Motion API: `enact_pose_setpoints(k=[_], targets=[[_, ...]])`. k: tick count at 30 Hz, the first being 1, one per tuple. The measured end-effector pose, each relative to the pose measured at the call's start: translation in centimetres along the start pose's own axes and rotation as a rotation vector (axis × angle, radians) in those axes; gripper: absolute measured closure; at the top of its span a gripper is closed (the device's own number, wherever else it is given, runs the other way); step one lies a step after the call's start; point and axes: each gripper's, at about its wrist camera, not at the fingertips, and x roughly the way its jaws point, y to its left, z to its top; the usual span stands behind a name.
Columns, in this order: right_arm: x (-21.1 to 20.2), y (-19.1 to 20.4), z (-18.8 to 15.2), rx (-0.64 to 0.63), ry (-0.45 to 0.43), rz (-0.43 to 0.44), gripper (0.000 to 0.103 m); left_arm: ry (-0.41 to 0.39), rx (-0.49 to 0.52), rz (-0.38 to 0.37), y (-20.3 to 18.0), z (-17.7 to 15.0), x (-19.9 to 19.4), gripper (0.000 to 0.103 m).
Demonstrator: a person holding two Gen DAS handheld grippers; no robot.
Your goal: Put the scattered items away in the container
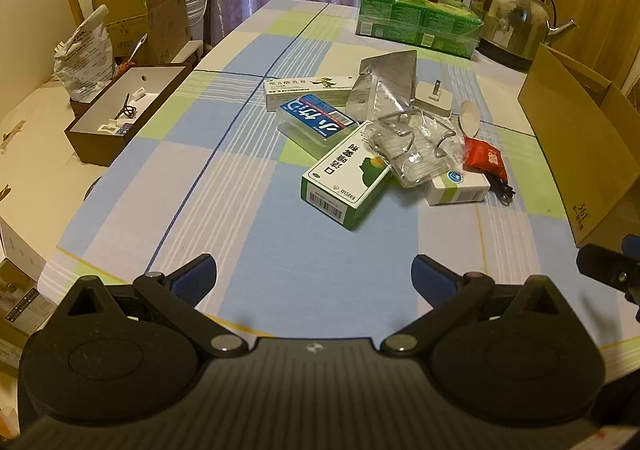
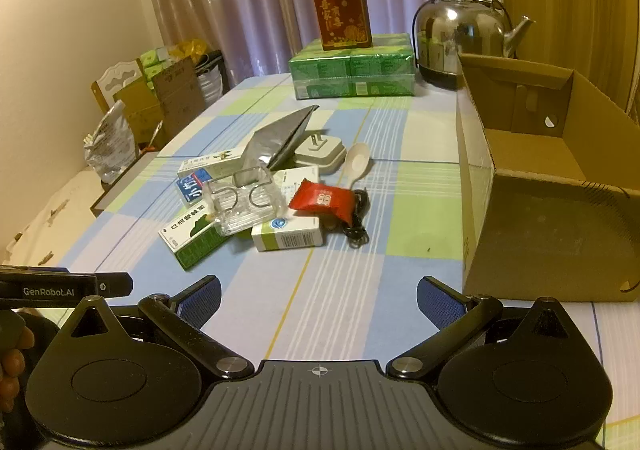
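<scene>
A pile of small items lies mid-table: a green-and-white medicine box (image 1: 346, 179) (image 2: 192, 236), a clear plastic holder (image 1: 416, 147) (image 2: 242, 201), a red candy packet (image 1: 486, 159) (image 2: 320, 199), a white box (image 2: 286, 236), a blue packet (image 1: 316, 119), a silver pouch (image 2: 280, 139), a white charger (image 2: 320, 151) and a white spoon (image 2: 356, 161). An open cardboard box (image 2: 532, 185) (image 1: 576, 141) stands to the right, nothing visible inside it. My left gripper (image 1: 314, 276) and right gripper (image 2: 318, 300) both hover open over the near tablecloth, short of the pile, holding nothing.
At the table's far end sit a green tissue pack (image 2: 352, 73) with a red box (image 2: 342, 15) on it and a steel kettle (image 2: 464, 33). A brown tray (image 1: 124, 109) and cartons stand off the left edge. A hand (image 2: 14, 362) grips the left tool.
</scene>
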Motion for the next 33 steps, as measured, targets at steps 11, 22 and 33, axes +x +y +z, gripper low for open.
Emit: enact_pose_setpoints(k=[11, 22, 33], targets=[[0.03, -0.21, -0.21, 0.006, 0.006, 0.001, 0.002, 0.002, -0.006, 0.005, -0.20, -0.20, -0.03, 0.001], [0.23, -0.46, -0.26, 0.008, 0.013, -0.005, 0.002, 0.002, -0.011, 0.006, -0.31, -0.26, -0.05, 0.001], [0.40, -0.32, -0.21, -0.002, -0.002, 0.001, 0.002, 0.000, -0.010, 0.009, -0.22, -0.10, -0.10, 0.001]])
